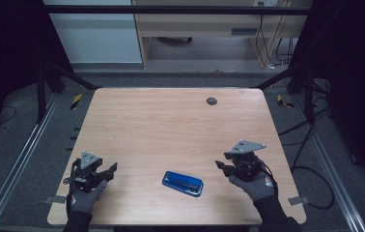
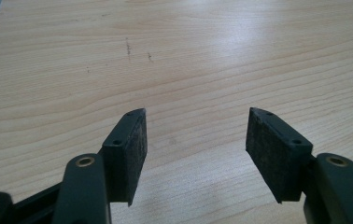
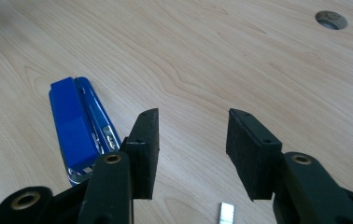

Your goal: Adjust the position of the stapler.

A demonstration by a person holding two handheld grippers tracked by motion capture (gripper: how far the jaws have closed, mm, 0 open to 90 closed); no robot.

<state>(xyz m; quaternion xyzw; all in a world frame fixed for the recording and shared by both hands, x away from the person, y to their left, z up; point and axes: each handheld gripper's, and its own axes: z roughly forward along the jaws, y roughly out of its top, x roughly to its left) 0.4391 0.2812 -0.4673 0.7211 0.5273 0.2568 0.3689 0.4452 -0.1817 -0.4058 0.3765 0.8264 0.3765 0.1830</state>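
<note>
The right gripper [image 3: 192,140] stood wide and empty beside the stapler [image 1: 183,183], ready to take it; the left gripper [image 2: 195,140] waited wide.

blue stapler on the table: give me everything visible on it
The stapler is a blue plastic body over a shiny metal base and magazine, seen closer in the right gripper view. It lies on its side, closed, flat on the wooden table near the front edge, angled slightly, between the two grippers. Nothing grips or touches it; it rests on the tabletop alone. A small strip of what look like staples lies apart from it.
</note>
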